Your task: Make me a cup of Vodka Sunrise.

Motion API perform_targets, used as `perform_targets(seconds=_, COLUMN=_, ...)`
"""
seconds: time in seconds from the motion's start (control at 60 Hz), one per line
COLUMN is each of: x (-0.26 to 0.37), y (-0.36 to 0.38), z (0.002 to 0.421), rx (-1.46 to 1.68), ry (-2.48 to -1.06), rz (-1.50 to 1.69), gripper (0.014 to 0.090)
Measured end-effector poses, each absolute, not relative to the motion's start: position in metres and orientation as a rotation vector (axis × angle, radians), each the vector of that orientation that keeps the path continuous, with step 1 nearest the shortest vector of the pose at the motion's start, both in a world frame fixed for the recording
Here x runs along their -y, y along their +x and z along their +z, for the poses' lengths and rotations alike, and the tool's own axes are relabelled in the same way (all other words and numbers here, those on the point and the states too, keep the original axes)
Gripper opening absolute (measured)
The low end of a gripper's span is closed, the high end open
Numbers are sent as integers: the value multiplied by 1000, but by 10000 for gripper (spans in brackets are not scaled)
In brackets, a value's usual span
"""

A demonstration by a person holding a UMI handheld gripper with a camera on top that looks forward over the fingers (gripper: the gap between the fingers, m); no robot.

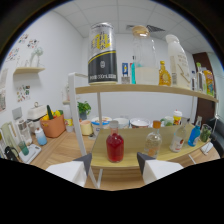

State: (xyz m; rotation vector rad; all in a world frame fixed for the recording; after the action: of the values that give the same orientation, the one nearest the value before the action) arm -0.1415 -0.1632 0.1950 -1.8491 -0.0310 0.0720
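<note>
A small round bottle of red liquid [115, 146] with a clear neck stands on the lower wooden shelf [165, 156], just ahead of my fingers and in line with the gap between them. My gripper [114, 161] is open, with a clear gap to the bottle on each side, and holds nothing. A clear glass bottle [152, 142] stands to the right of the red one. Further right are a white bottle with a red label [178, 138] and a blue bottle [194, 135]. On the upper shelf [150, 88] stand a big black-labelled can [102, 52], a glass pitcher [143, 57] and a tall white bottle [178, 57].
White shelf posts [77, 117] rise to the left of the red bottle. Bowls and cups [125, 122] line the back of the table. An orange basket [53, 125] and a potted plant [84, 108] sit to the left. A yellow bottle [164, 74] is on the upper shelf.
</note>
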Motion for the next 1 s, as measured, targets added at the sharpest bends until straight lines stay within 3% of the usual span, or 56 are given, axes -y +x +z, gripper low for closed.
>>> perform_targets(seconds=0.2, x=124, y=-139, z=194, rx=31, ry=-1835, rz=34, gripper=703)
perform_targets(seconds=0.333, x=112, y=-137, z=186, rx=20, ry=-1854, rz=12, gripper=481)
perform_targets(seconds=0.383, x=108, y=-138, z=185, rx=23, ry=-1853, rz=17, gripper=362)
perform_targets(seconds=0.667, x=118, y=-140, z=192, rx=61, ry=-1835, rz=-3, gripper=346)
perform_targets(seconds=0.867, x=158, y=-127, z=206, rx=56, ry=-1808, rz=8, gripper=347)
perform_targets(seconds=1.0, x=189, y=-99, z=186, rx=23, ry=-1836, rz=0, gripper=346)
